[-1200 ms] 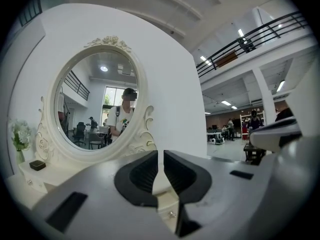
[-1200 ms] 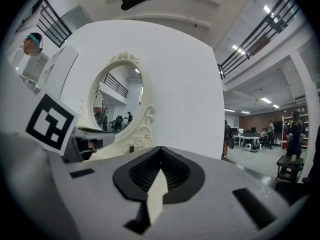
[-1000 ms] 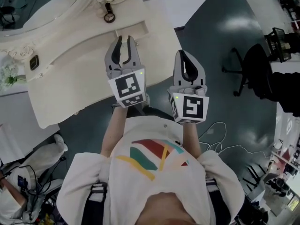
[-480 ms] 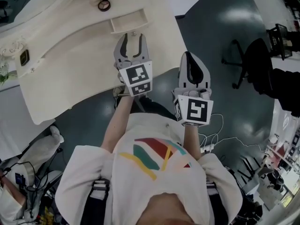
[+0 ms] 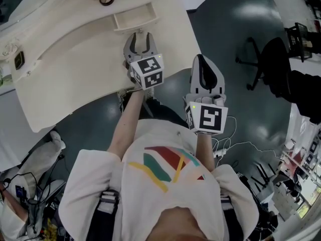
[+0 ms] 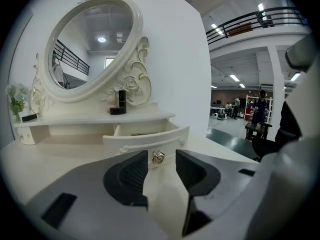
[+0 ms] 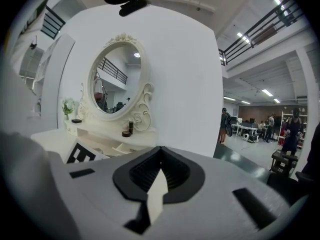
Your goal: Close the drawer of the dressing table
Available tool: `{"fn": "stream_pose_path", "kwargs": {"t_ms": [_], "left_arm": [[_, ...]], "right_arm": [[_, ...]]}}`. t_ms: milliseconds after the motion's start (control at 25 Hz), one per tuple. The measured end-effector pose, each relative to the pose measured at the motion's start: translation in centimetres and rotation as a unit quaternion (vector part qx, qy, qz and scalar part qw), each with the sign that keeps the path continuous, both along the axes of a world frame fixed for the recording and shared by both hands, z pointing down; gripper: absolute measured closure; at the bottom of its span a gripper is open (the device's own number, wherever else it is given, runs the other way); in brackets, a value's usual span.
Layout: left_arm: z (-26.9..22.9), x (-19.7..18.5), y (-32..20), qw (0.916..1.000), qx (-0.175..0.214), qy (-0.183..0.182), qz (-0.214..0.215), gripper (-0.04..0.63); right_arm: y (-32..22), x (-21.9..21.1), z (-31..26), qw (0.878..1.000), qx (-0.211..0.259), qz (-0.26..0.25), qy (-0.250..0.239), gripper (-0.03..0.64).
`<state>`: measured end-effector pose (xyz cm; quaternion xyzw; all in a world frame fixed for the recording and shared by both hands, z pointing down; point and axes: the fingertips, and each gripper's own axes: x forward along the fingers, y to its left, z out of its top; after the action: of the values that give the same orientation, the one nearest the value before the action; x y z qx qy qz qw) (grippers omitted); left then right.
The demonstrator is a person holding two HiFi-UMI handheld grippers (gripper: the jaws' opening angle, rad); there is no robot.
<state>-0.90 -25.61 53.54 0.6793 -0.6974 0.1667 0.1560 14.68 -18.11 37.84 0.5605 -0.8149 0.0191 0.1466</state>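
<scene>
Jaws of left gripper (image 5: 141,38): just opened, spread, empty; round knob (image 6: 158,156) of open drawer (image 6: 146,137) sighted between, untouched. Recommended: push the front squarely, level along worktop (image 5: 75,74). Right gripper (image 5: 203,62): clenched, idle.

The cream table (image 5: 75,69) fills the upper left, its small drawer (image 5: 134,19) pulled out from the raised back shelf. The left claw (image 5: 141,38) hangs over the tabletop just short of the drawer front, its jaws spread (they have just been opening) with only pale table surface showing between them. The right claw (image 5: 202,60) is off the table's edge, over the dark floor (image 5: 225,29), jaws together. A black office chair (image 5: 265,64) stands well apart at right.
</scene>
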Motion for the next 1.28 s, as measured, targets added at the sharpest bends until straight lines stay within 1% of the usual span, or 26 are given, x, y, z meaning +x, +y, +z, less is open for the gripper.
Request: {"fn": "stream_pose_path", "kwargs": {"t_ms": [80,160,240,520,1280], "left_arm": [[0.8,0.0,-0.2,1.0000,-0.008,0.001,-0.003,0.431],[1.2,0.0,-0.4,0.9999,-0.012,0.001,-0.010,0.448],[1.4,-0.1,-0.6,0.9998,-0.014,0.001,-0.015,0.470],[1.5,-0.4,-1.2,0.9996,-0.015,-0.001,-0.023,0.506],[1.2,-0.1,-1.2,0.9997,-0.012,-0.003,-0.021,0.512]], "right_arm": [[0.1,0.0,0.3,1.000,-0.002,-0.001,0.000,0.617],[0.1,0.1,0.5,1.000,-0.005,-0.002,0.001,0.617],[0.2,0.1,0.7,1.000,-0.009,-0.004,0.004,0.617],[0.3,-0.2,0.9,1.000,-0.014,-0.012,0.010,0.617],[0.1,-0.8,0.9,0.999,-0.012,-0.029,0.010,0.617]]}}
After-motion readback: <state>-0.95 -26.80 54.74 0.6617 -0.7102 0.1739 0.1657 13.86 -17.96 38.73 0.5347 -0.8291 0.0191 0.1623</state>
